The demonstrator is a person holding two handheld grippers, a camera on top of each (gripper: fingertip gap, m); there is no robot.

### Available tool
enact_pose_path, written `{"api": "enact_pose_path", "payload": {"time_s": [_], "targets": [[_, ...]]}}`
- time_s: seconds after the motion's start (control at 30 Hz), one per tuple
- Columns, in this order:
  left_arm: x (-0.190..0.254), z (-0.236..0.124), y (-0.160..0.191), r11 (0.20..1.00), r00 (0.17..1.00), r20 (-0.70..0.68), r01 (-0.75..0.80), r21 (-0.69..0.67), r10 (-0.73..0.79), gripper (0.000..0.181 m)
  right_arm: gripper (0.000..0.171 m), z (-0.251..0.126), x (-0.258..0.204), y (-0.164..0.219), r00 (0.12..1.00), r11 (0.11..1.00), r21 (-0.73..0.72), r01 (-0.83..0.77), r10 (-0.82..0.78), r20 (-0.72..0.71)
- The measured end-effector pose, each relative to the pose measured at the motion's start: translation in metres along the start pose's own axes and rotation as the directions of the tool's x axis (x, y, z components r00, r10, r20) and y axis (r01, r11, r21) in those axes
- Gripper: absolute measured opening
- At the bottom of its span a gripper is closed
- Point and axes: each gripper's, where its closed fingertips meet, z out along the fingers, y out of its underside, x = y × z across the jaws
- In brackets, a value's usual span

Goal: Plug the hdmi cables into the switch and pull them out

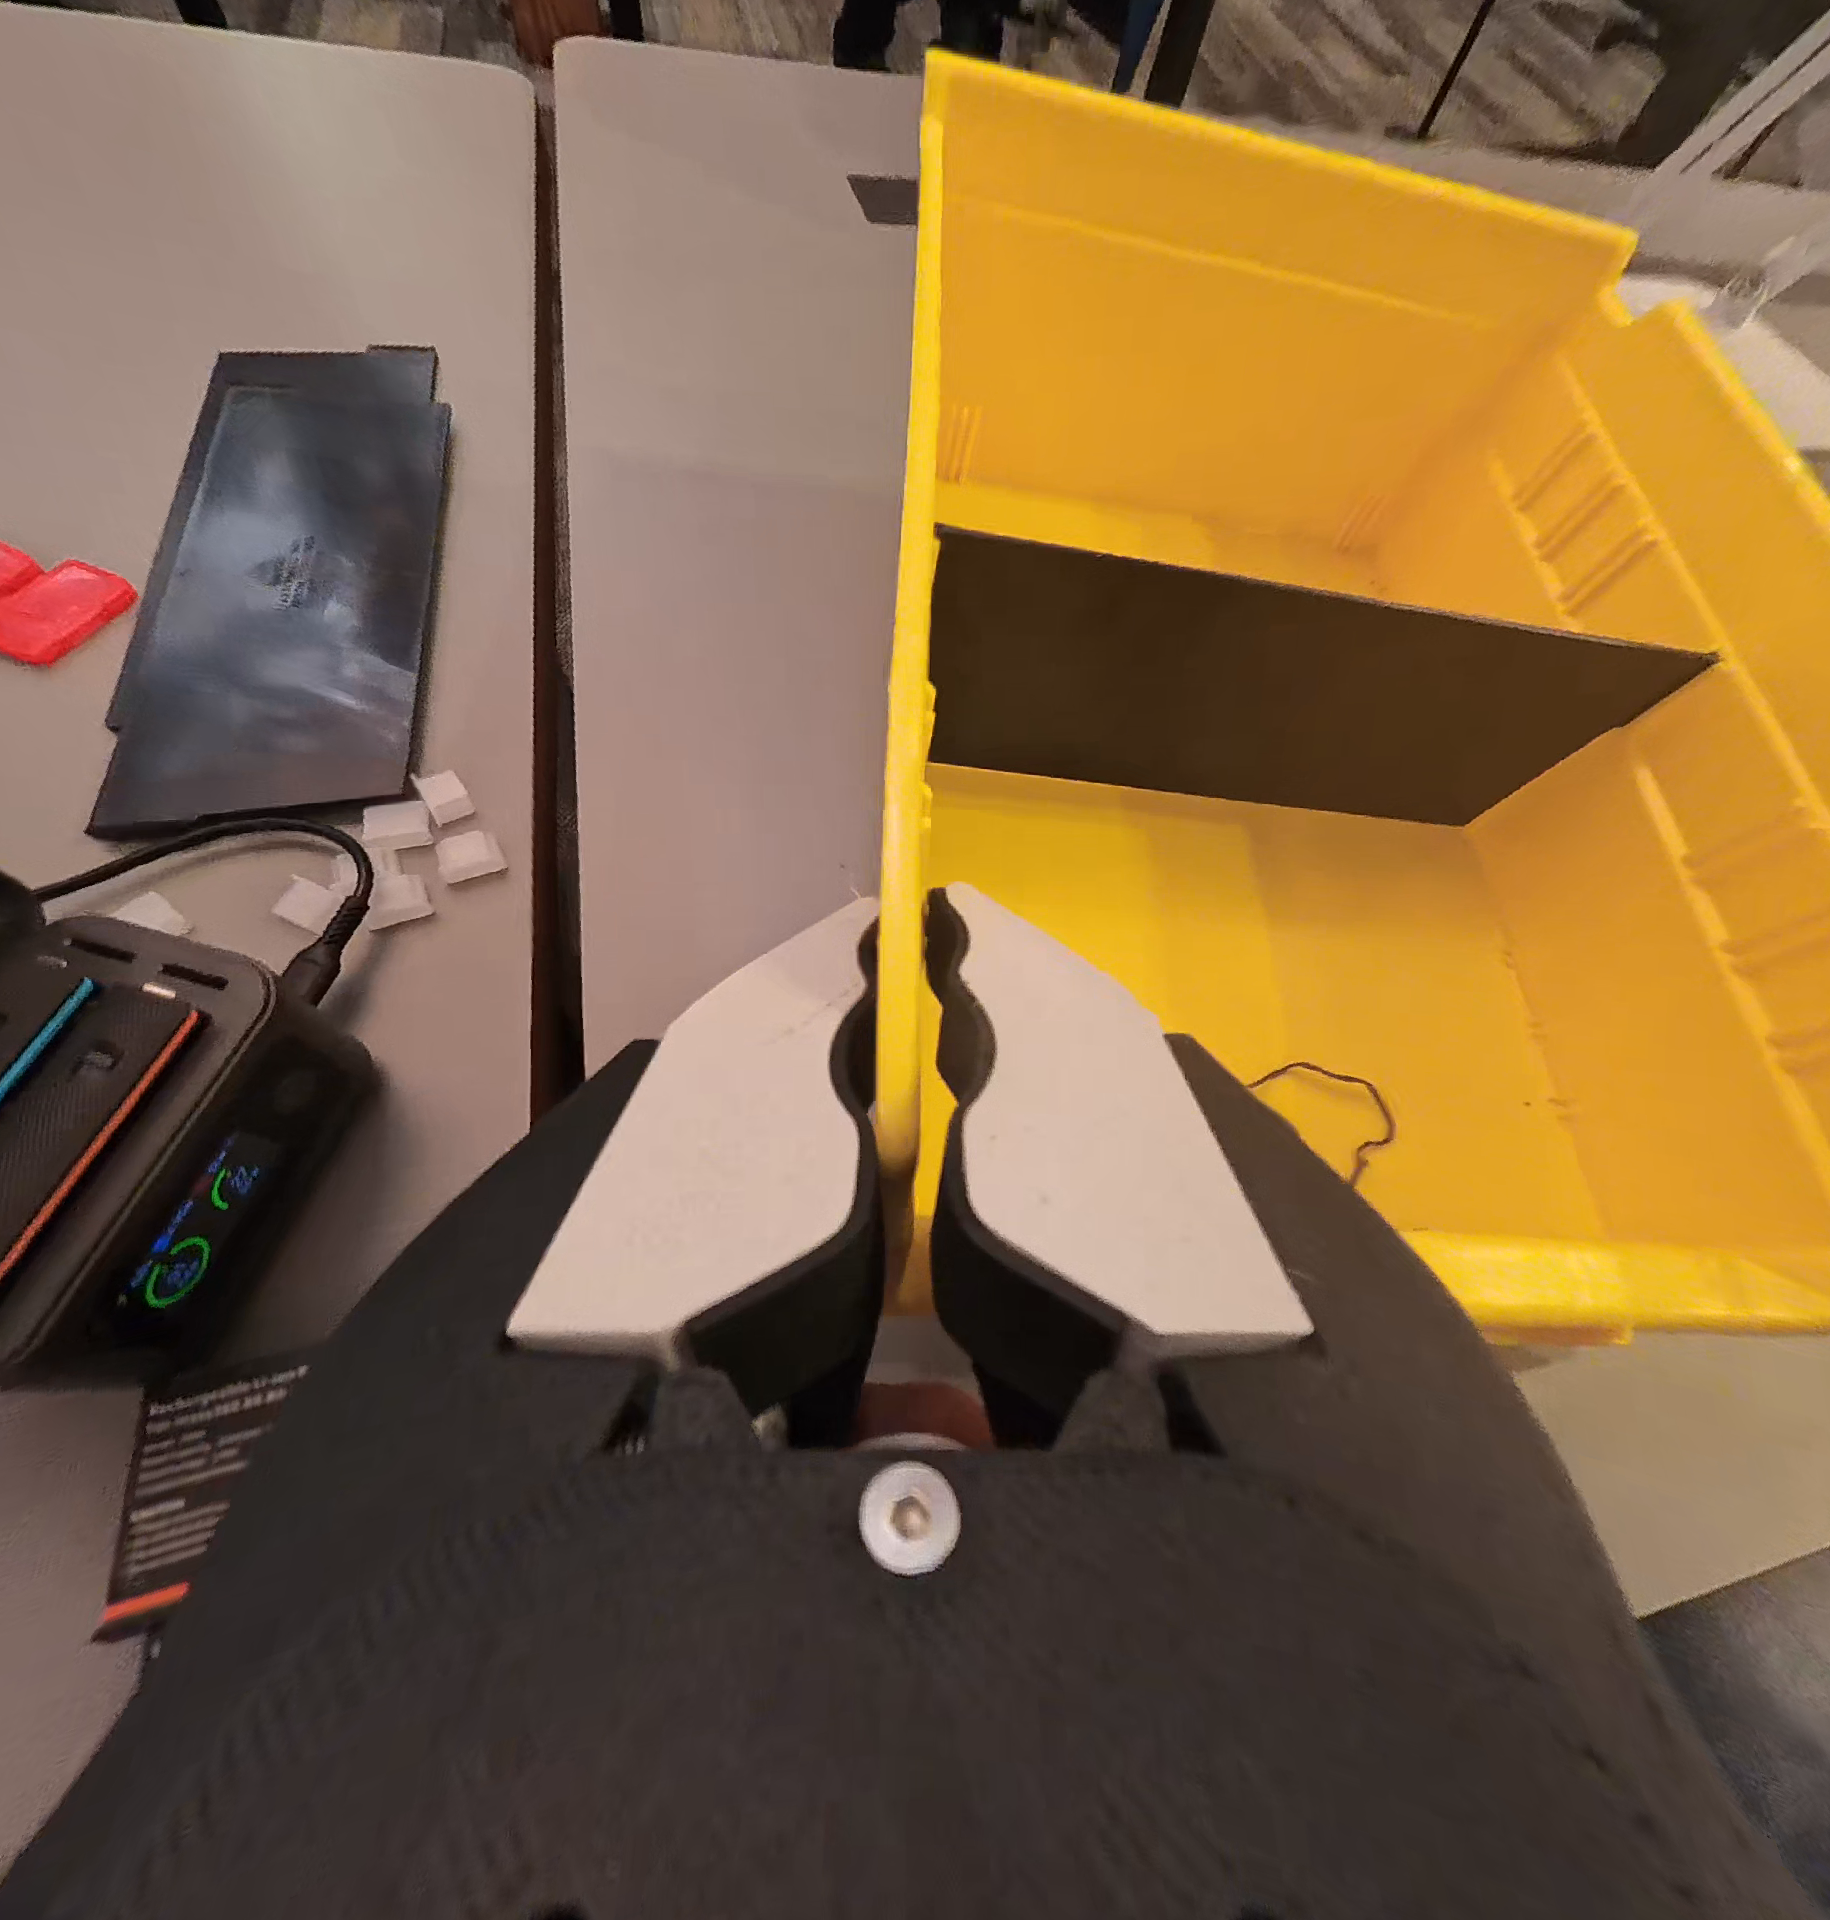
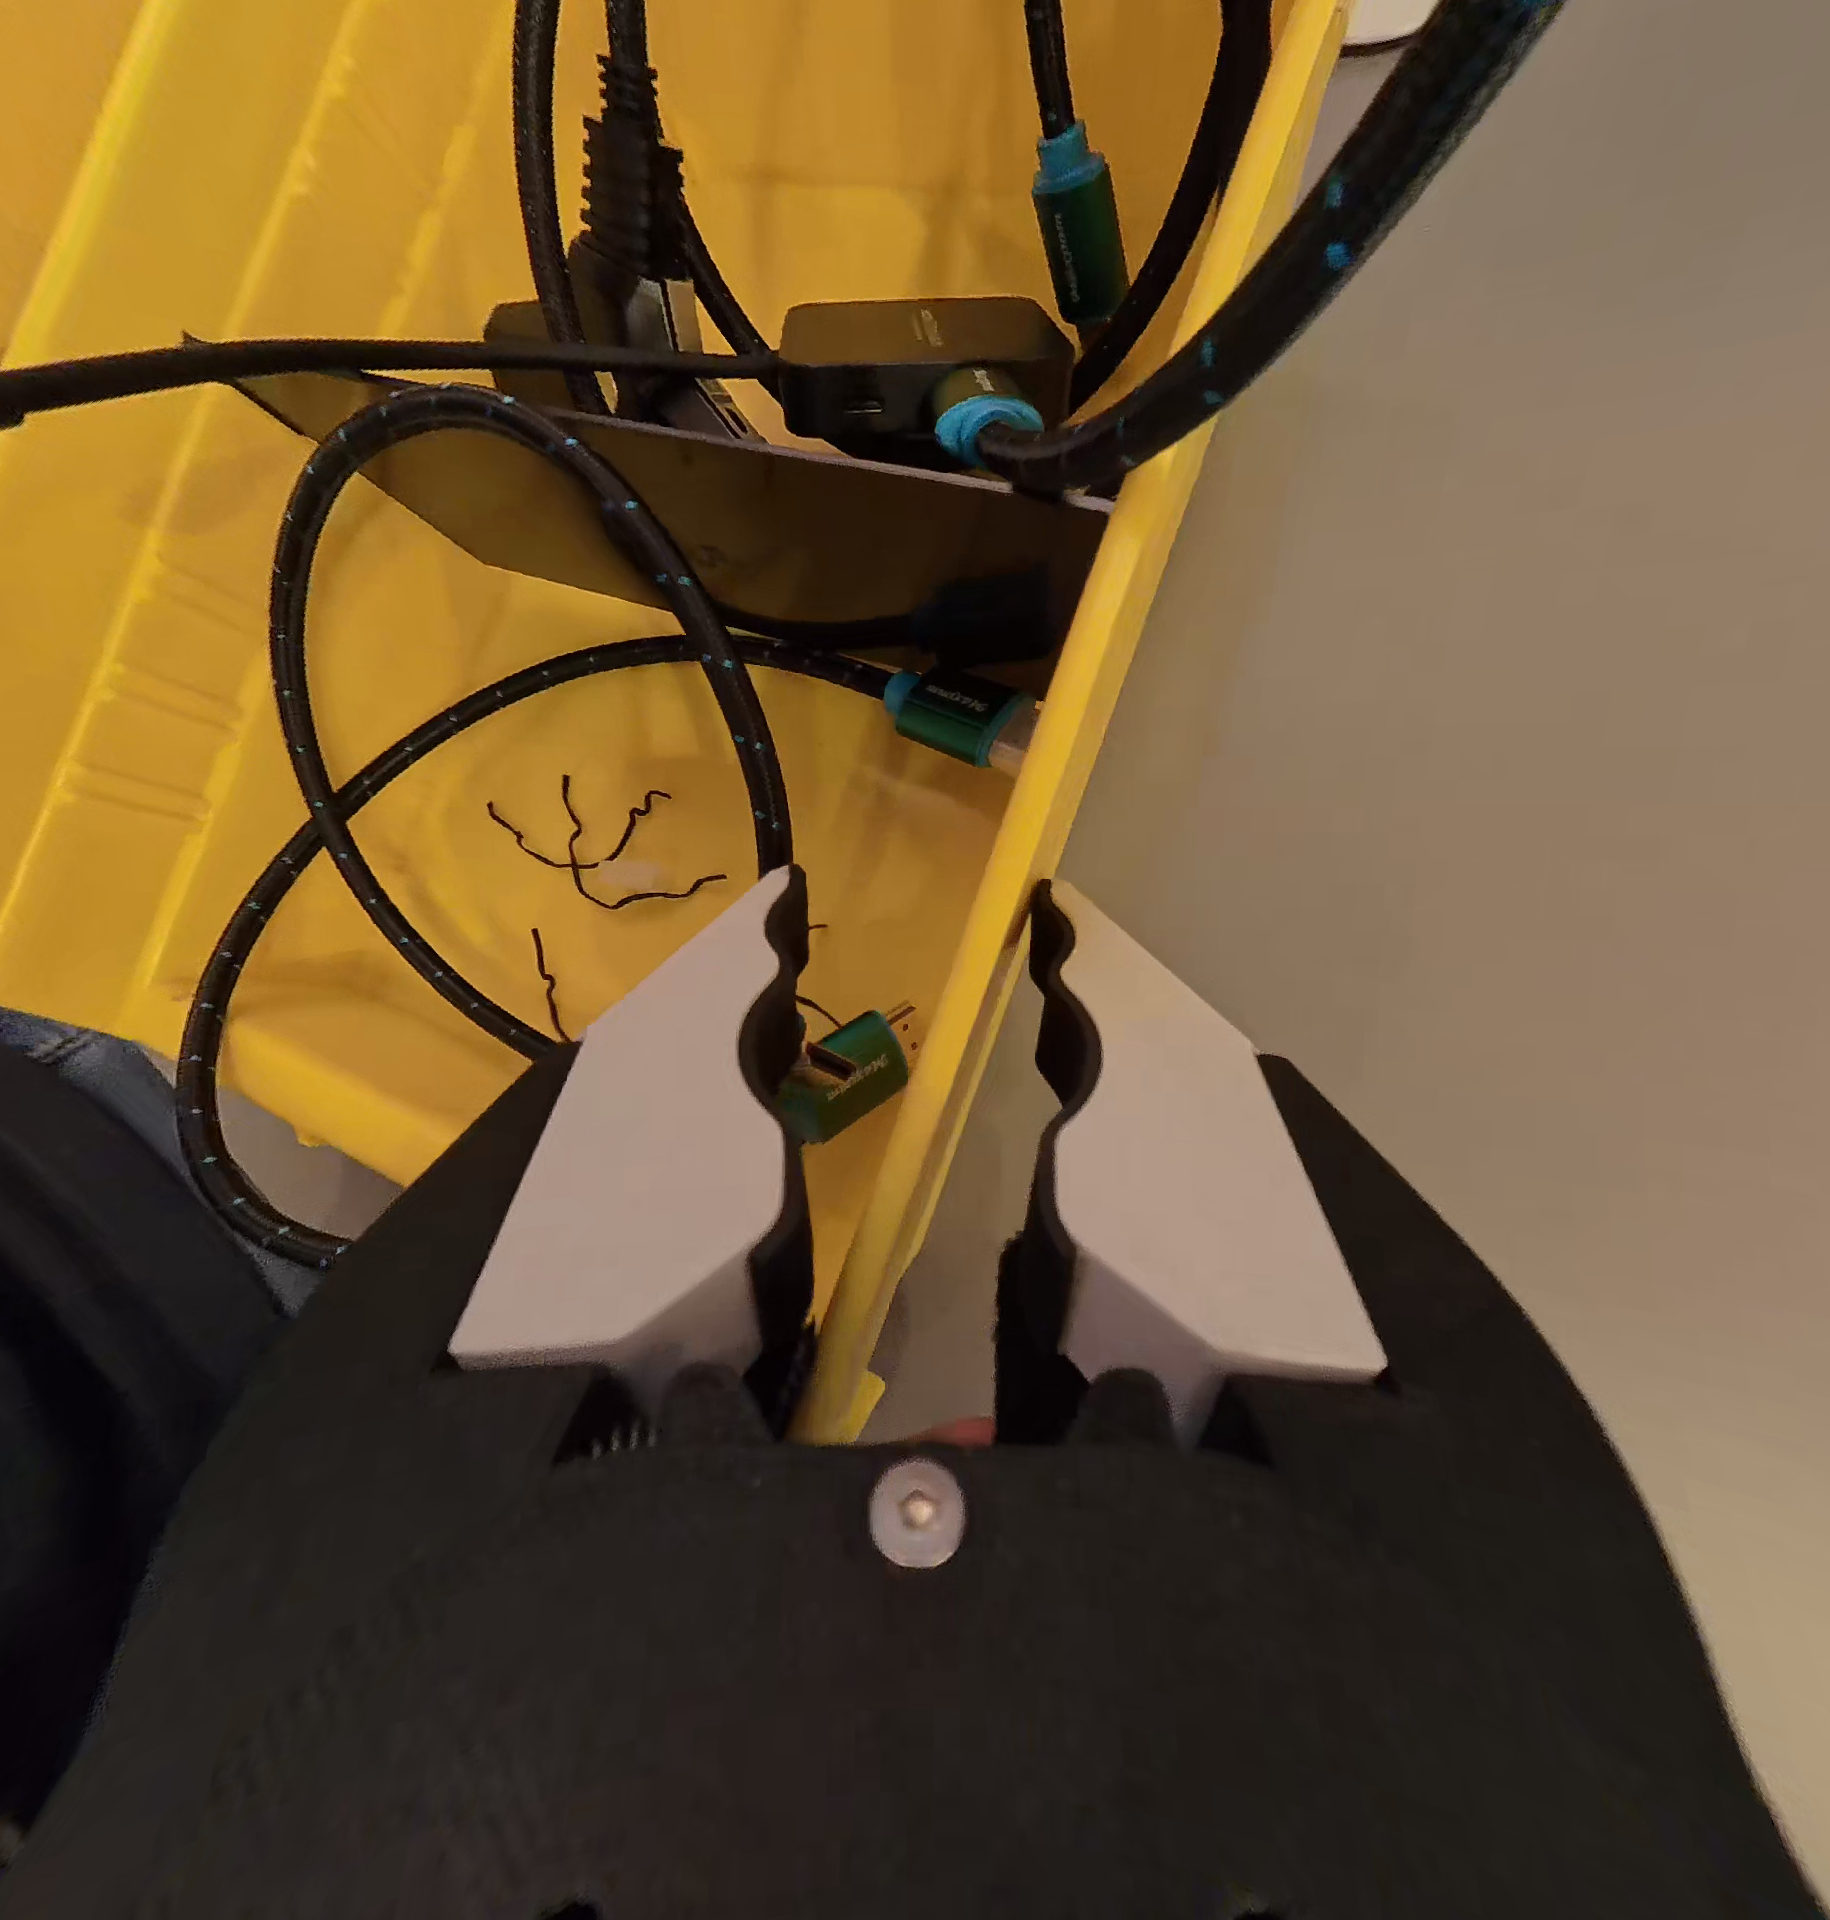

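My left gripper [image 1: 903, 914] is shut on the left wall of the yellow bin [image 1: 1306, 343], one pad on each side of the thin rim. A black divider [image 1: 1254, 686] crosses the bin. My right gripper [image 2: 917, 885] is open and straddles the bin's wall [image 2: 1098, 675]; the left finger is inside the bin, the right one outside. The black HDMI switch [image 2: 921, 364] lies behind the divider with a green-ended plug [image 2: 978, 405] at its front. Braided black cables [image 2: 298, 665] loop on the bin floor. A loose green plug [image 2: 849, 1075] lies beside my left finger, another [image 2: 958, 712] near the wall.
On the grey tables left of the bin lie a dark charging device with a lit screen [image 1: 111, 1122], flat black plates [image 1: 287, 592], red pieces [image 1: 49, 608] and small white pieces [image 1: 423, 852]. A seam [image 1: 547, 520] splits the tables. A person's dark clothing [image 2: 59, 1351] is at left. The tips of one gripper are about 65 cm away from the tips of the other.
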Motion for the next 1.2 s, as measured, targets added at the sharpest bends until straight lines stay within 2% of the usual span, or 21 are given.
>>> {"api": "enact_pose_path", "payload": {"time_s": [0.13, 0.4, 0.67, 1.07, 1.17, 1.2], "targets": [[0.005, -0.013, -0.006, 0.995, 0.995, -0.052, 0.086, 0.06, -0.082, 0.005, 0.054, 0.012, -0.023, -0.009, 0.998, 0.999, 0.037, -0.017, 0.015, 0.061], [0.009, -0.034, -0.005, 0.985, 0.991, -0.051, 0.129, 0.118, -0.124, 0.005, 0.071, 0.041, -0.071, -0.027, 0.99, 0.999, 0.03, -0.024, 0.02, 0.139], [0.003, -0.077, -0.038, 0.942, 0.983, -0.036, 0.184, 0.279, -0.182, 0.005, 0.085, 0.083, -0.13, -0.051, 0.982, 0.999, 0.005, 0.047, -0.047, 0.184], [0.016, -0.132, -0.072, 0.875, 0.977, -0.043, 0.206, 0.439, -0.209, 0.005, 0.113, 0.165, -0.254, -0.086, 0.94, 0.986, 0.013, 0.169, -0.165, 0.299], [0.018, -0.146, -0.082, 0.857, 0.977, -0.031, 0.201, 0.474, -0.211, 0.005, 0.116, 0.182, -0.29, -0.09, 0.907, 0.976, 0.002, 0.219, -0.204, 0.367], [0.019, -0.149, -0.087, 0.851, 0.978, -0.03, 0.193, 0.488, -0.204, 0.005, 0.111, 0.185, -0.302, -0.091, 0.89, 0.975, -0.005, 0.223, -0.201, 0.409]]}}
